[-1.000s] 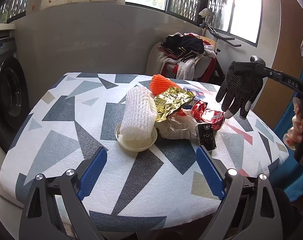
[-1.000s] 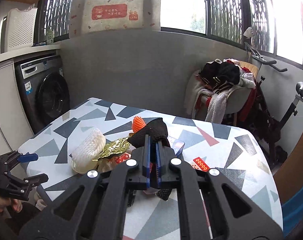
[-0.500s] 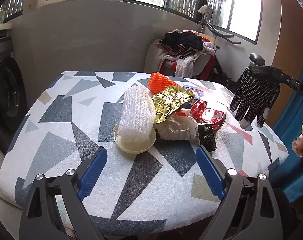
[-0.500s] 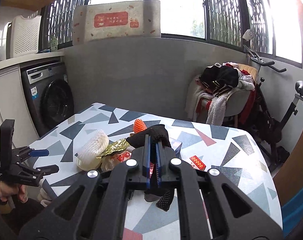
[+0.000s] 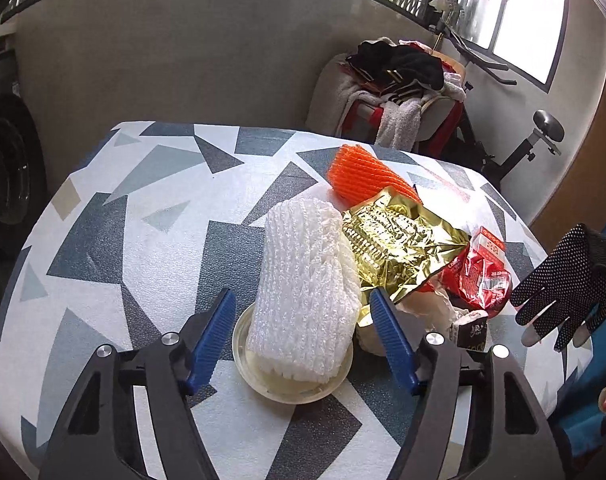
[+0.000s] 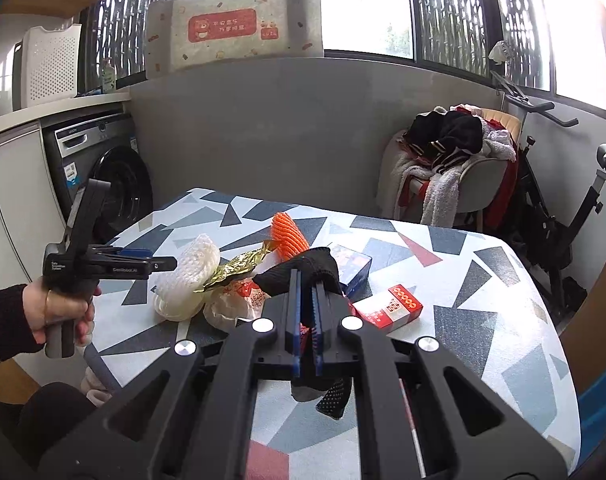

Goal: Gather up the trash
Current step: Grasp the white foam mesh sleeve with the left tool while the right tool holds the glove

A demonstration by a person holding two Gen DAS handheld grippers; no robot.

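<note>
Straddling the white foam net (image 5: 303, 296), the left claw (image 5: 303, 336) gapes; the right claw (image 6: 306, 280) seemingly pinches a black glove (image 6: 303, 270).

left tool (image 5: 303, 332) spread wide, right tool (image 6: 306, 308) clamped

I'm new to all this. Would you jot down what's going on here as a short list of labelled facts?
Setting: table with a geometric-print cloth
Left gripper: open, fingers either side of the white foam net
White foam net: stands in a shallow dish
Right gripper: shut on the black dotted glove, held above the table's edge
Other litter: gold foil wrapper, orange foam net, red packet, red-and-white box
</note>
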